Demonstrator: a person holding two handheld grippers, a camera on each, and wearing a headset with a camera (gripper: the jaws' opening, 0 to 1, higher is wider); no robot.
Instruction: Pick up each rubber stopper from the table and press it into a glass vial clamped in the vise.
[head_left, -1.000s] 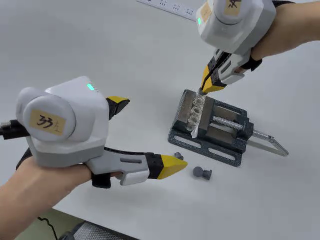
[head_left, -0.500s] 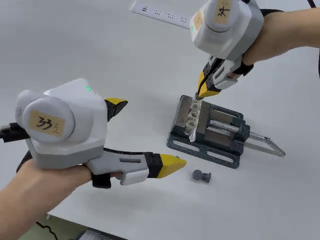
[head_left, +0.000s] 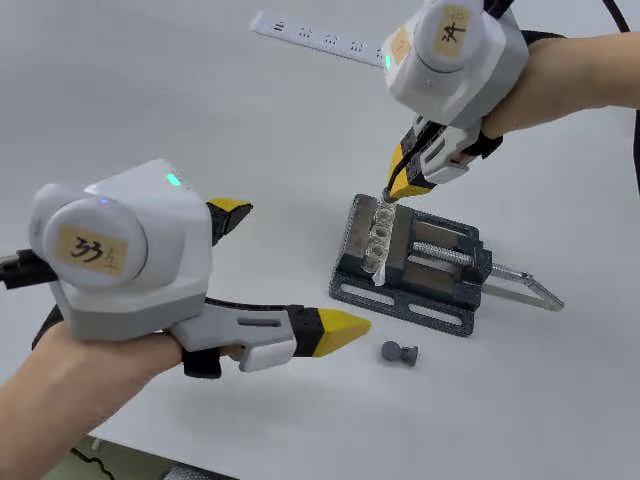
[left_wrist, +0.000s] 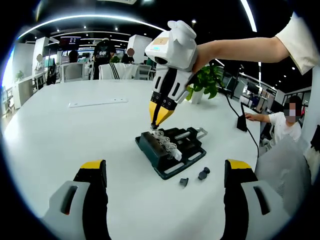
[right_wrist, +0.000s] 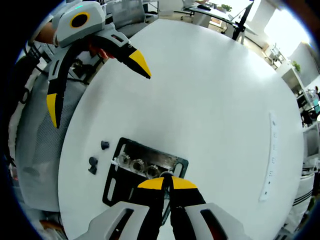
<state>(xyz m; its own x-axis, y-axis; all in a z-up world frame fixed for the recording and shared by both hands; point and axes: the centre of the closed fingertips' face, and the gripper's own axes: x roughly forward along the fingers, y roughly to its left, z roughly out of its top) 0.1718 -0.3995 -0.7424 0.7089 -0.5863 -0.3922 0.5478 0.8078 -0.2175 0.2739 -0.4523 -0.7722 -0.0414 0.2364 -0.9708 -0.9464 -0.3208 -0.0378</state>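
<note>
A dark vise (head_left: 445, 275) clamps a row of glass vials (head_left: 378, 238). My right gripper (head_left: 390, 194) stands upright over the far vial (left_wrist: 154, 133), shut, with a small grey rubber stopper (head_left: 387, 199) at its tips on the vial's mouth. In the right gripper view its jaws (right_wrist: 167, 179) meet just above the vials (right_wrist: 137, 164). Two loose stoppers (left_wrist: 203, 173) (left_wrist: 183, 181) lie on the table in front of the vise; one stopper (head_left: 400, 353) shows in the head view. My left gripper (head_left: 287, 268) hovers open and empty to the vise's left.
The vise's screw handle (head_left: 525, 287) sticks out to the right. A white power strip (head_left: 320, 38) lies at the far side of the white table (head_left: 200, 90). People and chairs stand beyond the table in the left gripper view.
The head camera has shifted, so the vise sits slightly lower and further left in the picture. Both grippers keep their places relative to the vise.
</note>
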